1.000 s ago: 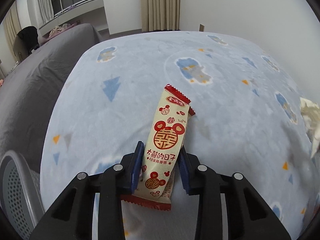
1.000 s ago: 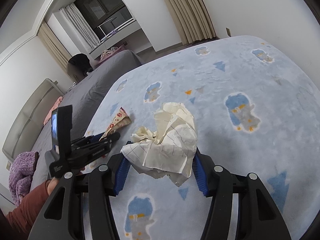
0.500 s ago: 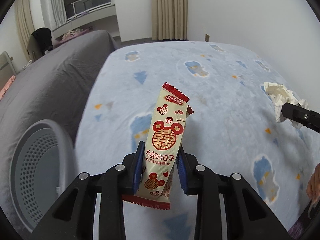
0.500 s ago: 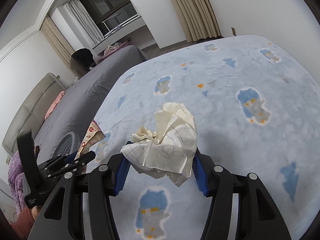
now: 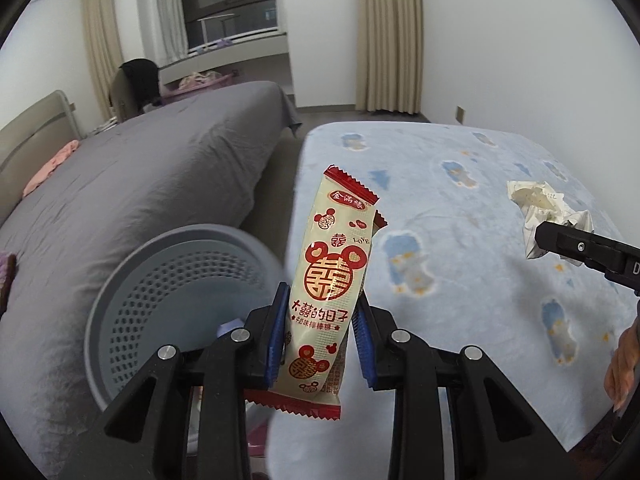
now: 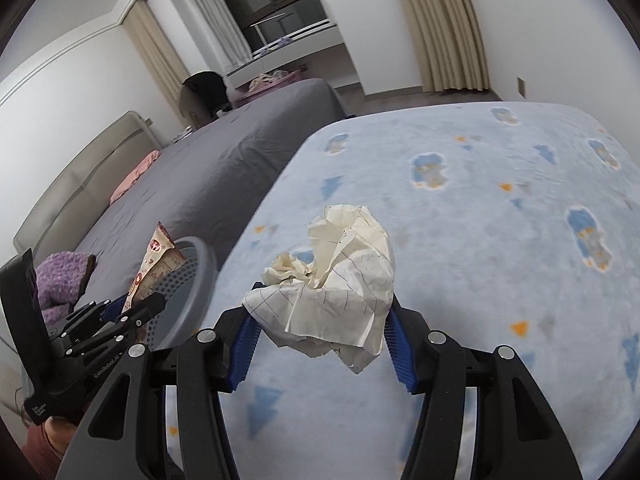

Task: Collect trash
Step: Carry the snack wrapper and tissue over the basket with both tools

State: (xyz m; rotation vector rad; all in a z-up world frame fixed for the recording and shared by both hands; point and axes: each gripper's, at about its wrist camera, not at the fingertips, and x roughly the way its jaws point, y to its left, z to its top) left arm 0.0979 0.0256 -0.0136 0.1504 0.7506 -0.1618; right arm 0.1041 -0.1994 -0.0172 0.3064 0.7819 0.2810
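Observation:
My left gripper (image 5: pixel 322 332) is shut on a cream and red snack wrapper (image 5: pixel 334 280), held upright just right of a grey perforated trash basket (image 5: pixel 132 304). My right gripper (image 6: pixel 320 344) is shut on a crumpled ball of white lined paper (image 6: pixel 336 276), held above the light blue patterned bed. In the right wrist view the left gripper (image 6: pixel 132 308) with the wrapper (image 6: pixel 154 260) sits by the basket (image 6: pixel 196 284) at the lower left. In the left wrist view the right gripper's finger (image 5: pixel 576 246) and the paper (image 5: pixel 540 204) show at the right.
The light blue blanket (image 5: pixel 460 220) covers the bed on the right. A grey bed (image 5: pixel 140 176) lies on the left, with a narrow gap where the basket stands. A purple fluffy item (image 6: pixel 60 276) lies on the grey bed. Curtains and walls stand beyond.
Both grippers have moved left toward the bed's edge with their loads. The basket has come into fuller view beside the left gripper. Both grips are unchanged.

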